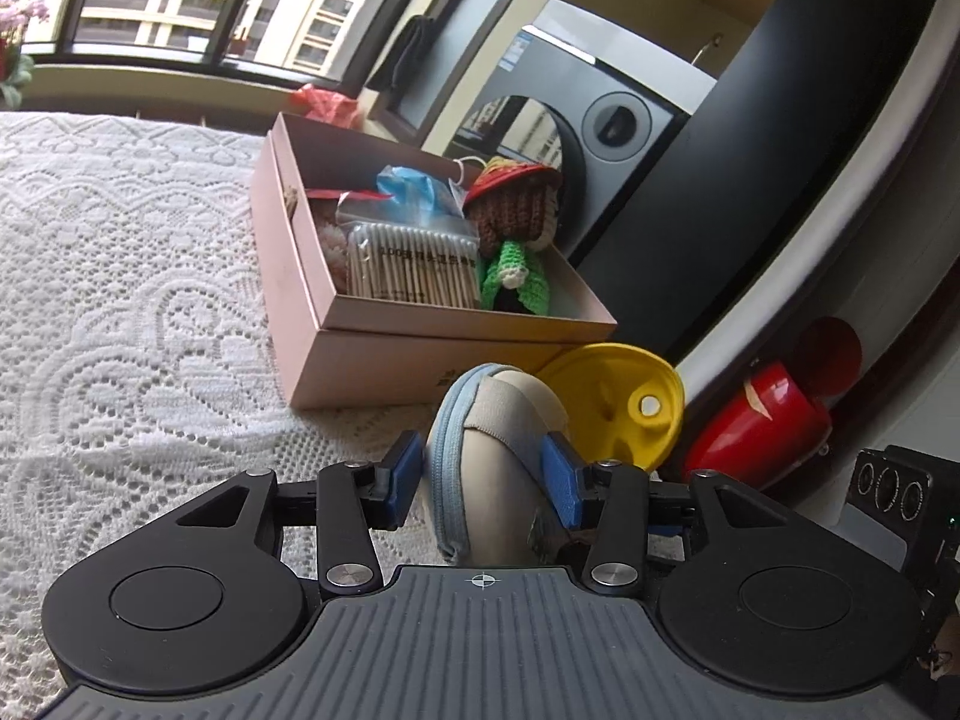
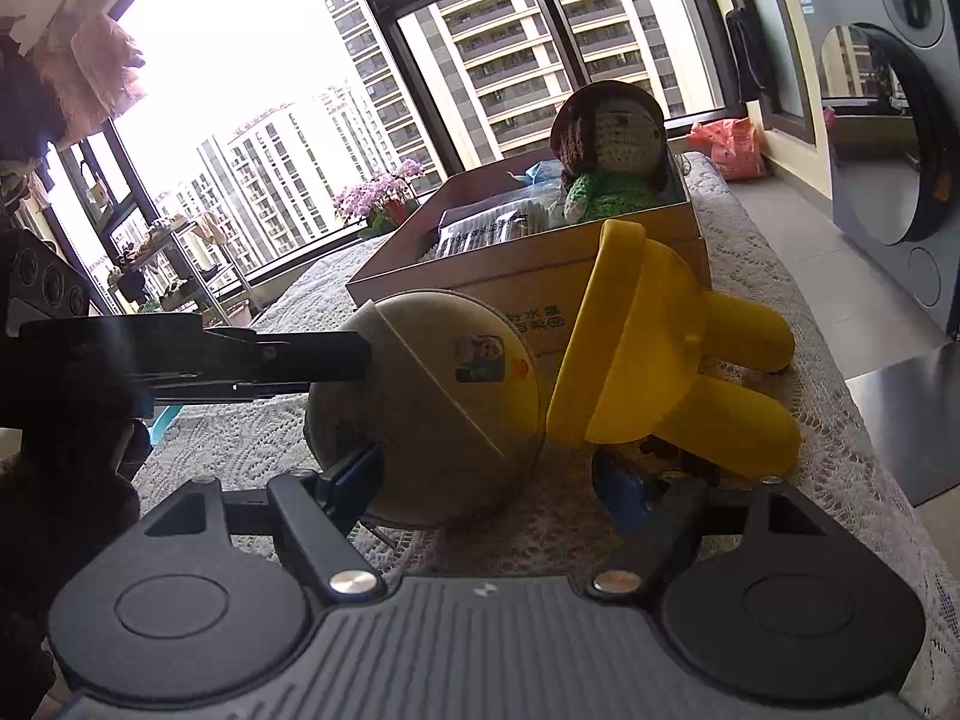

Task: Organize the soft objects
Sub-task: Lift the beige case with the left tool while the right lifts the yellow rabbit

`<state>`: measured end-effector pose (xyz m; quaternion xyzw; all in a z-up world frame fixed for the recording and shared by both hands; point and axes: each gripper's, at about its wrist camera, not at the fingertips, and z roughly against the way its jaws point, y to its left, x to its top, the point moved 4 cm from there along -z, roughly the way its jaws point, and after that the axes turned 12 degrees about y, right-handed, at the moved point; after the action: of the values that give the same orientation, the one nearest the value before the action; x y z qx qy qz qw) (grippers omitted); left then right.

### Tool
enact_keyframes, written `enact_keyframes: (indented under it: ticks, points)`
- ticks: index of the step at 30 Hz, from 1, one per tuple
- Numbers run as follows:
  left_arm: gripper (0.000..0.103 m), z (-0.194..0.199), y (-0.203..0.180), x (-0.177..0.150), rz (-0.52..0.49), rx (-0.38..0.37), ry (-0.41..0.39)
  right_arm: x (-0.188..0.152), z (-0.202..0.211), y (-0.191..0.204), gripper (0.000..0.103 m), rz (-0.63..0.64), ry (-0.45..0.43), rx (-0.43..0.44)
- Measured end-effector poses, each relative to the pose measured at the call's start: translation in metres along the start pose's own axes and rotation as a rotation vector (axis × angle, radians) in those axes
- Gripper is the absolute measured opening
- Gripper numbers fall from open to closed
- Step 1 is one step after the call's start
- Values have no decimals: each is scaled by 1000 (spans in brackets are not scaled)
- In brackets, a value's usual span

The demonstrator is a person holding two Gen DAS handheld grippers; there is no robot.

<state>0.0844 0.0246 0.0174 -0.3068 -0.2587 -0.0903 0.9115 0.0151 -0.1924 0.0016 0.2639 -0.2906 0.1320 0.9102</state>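
A round beige pouch (image 1: 498, 450) with a light blue zipper stands on edge on the lace cloth. My left gripper (image 1: 483, 462) is shut on it, one blue pad on each flat face. In the right wrist view the pouch (image 2: 432, 402) shows its face with a small sticker, and a left finger (image 2: 324, 354) reaches its upper left edge. My right gripper (image 2: 492, 486) is open just before the pouch and grips nothing. Behind the pouch is a cardboard box (image 1: 360, 360) holding a crocheted doll (image 1: 516, 234) in green and a bag of cotton swabs (image 1: 414, 270).
A yellow plastic toy (image 2: 660, 348) leans against the box (image 2: 510, 294), right of the pouch. A red glossy object (image 1: 762, 420) lies past it by a dark panel. The white lace cloth (image 1: 120, 300) stretches to the left. A washing machine (image 2: 888, 120) stands beyond the table's right edge.
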Motion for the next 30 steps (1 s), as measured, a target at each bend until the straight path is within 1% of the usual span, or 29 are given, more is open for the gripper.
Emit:
enact_keyframes:
  ticks: [1, 3, 5, 8, 10, 14, 15, 16, 17, 18, 19, 21, 22, 24, 26, 27, 28, 30]
  points:
    - [50, -2, 4, 1, 19, -10, 7, 0, -1, 2, 78, 15, 18, -2]
    - [50, -6, 11, 4, 50, -35, 12, 0, -2, 7, 78, 74, 52, -35]
    - [50, -9, 14, 4, 71, -51, 10, -4, 5, 12, 78, 160, 49, -93]
    - [50, -9, 21, 0, 108, -81, 9, -9, 21, 10, 78, 222, 28, -150]
    - [49, -5, 22, -3, 114, -93, 14, -7, 39, 1, 78, 191, -8, -148]
    - [47, 11, 8, -11, 35, -85, 16, 11, 56, -26, 78, 33, -91, -176]
    - [47, 14, 4, -13, 20, -87, 18, 18, 54, -35, 74, -28, -102, -176]
    - [47, 17, -2, -16, 3, -87, 20, 22, 50, -42, 73, -70, -102, -178]
    - [47, 19, -6, -18, -14, -85, 23, 27, 42, -48, 69, -103, -101, -163]
    - [47, 20, -12, -19, -32, -80, 27, 29, 36, -50, 62, -115, -103, -146]
    - [48, 20, -17, -20, -45, -71, 26, 31, 30, -50, 59, -117, -103, -137]
    - [48, 20, -24, -19, -51, -49, 17, 33, 20, -45, 52, -86, -111, -147]
    - [50, 19, -25, -18, -45, -39, 11, 32, 17, -42, 52, -73, -112, -153]
    - [54, 12, -27, -14, -37, 5, -1, 29, 13, -40, 52, -57, -122, -166]
    - [57, 3, -27, -10, -33, 59, 5, 26, 15, -40, 52, -59, -143, -156]
    - [59, 0, -27, -8, -34, 66, 12, 26, 18, -42, 52, -69, -154, -147]
    - [61, -2, -27, -7, -36, 60, 16, 25, 20, -44, 52, -82, -167, -146]
    - [62, 2, -26, -5, -26, 15, 1, 24, 18, -46, 52, -98, -160, -150]
